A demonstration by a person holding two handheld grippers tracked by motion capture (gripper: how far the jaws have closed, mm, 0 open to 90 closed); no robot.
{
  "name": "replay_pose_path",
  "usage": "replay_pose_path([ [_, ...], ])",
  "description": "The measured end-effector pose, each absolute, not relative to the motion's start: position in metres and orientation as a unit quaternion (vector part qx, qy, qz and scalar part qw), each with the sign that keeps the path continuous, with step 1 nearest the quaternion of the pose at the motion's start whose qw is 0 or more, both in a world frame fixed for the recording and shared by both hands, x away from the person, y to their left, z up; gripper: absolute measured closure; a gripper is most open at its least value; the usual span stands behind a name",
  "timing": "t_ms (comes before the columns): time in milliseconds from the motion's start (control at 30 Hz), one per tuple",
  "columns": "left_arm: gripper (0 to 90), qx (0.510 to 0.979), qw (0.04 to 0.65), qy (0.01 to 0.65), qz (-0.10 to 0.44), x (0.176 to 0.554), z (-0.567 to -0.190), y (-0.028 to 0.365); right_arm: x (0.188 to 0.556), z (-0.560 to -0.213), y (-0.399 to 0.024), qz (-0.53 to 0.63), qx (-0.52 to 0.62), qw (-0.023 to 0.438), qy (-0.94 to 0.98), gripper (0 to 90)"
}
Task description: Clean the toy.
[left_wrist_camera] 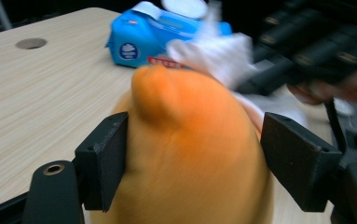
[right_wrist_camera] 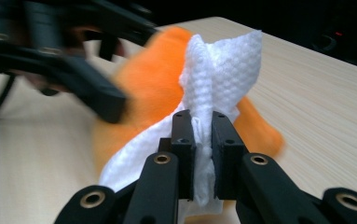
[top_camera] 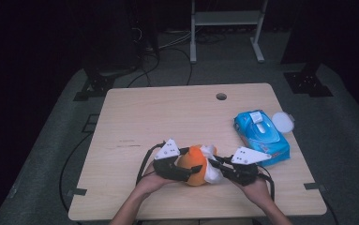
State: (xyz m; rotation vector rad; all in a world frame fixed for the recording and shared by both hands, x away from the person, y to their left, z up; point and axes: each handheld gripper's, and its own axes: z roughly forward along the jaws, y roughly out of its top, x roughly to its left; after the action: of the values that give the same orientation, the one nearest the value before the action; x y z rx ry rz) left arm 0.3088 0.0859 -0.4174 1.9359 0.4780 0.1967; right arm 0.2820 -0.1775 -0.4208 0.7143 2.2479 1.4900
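The person is wiping an orange plush toy that is lying at the near middle of the table. The right gripper is pinching a white wipe tightly between its jaws and is laying it against the toy. The left gripper is standing around the toy with its jaws spread; one pad is at the toy's side, the other is apart. The wipe pack is lying to the right. I think the cleaning step is going on. Next, the left gripper probably needs a new hold to keep the toy steady.
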Motion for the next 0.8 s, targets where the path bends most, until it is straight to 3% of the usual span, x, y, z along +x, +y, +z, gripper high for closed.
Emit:
replay_pose_path([
  [233, 27.0, 0.826, 0.532, 0.163, 0.086, 0.303, -0.421, 0.076, 0.283, -0.414, -0.185, 0.547, 0.262, 0.151, 0.78, 80.7],
  [333, 14.8, 0.828, 0.522, 0.186, 0.092, 0.307, -0.418, 0.079, 0.28, -0.412, -0.18, 0.546, 0.248, 0.146, 0.787, 80.7],
  [367, 9.1, 0.831, 0.513, 0.201, 0.078, 0.311, -0.418, 0.08, 0.28, -0.413, -0.18, 0.544, 0.246, 0.143, 0.789, 80.7],
  [433, 6.2, 0.836, 0.505, 0.214, 0.035, 0.317, -0.423, 0.082, 0.28, -0.414, -0.181, 0.548, 0.25, 0.129, 0.788, 80.7],
  [467, 7.7, 0.836, 0.509, 0.202, 0.033, 0.316, -0.426, 0.082, 0.279, -0.413, -0.181, 0.55, 0.248, 0.124, 0.788, 80.7],
  [600, 32.3, 0.839, 0.512, 0.169, 0.07, 0.305, -0.422, 0.077, 0.273, -0.404, -0.177, 0.567, 0.232, 0.123, 0.781, 80.7],
  [800, 39.8, 0.831, 0.525, 0.151, 0.107, 0.302, -0.408, 0.082, 0.279, -0.402, -0.186, 0.57, 0.246, 0.138, 0.772, 80.8],
])
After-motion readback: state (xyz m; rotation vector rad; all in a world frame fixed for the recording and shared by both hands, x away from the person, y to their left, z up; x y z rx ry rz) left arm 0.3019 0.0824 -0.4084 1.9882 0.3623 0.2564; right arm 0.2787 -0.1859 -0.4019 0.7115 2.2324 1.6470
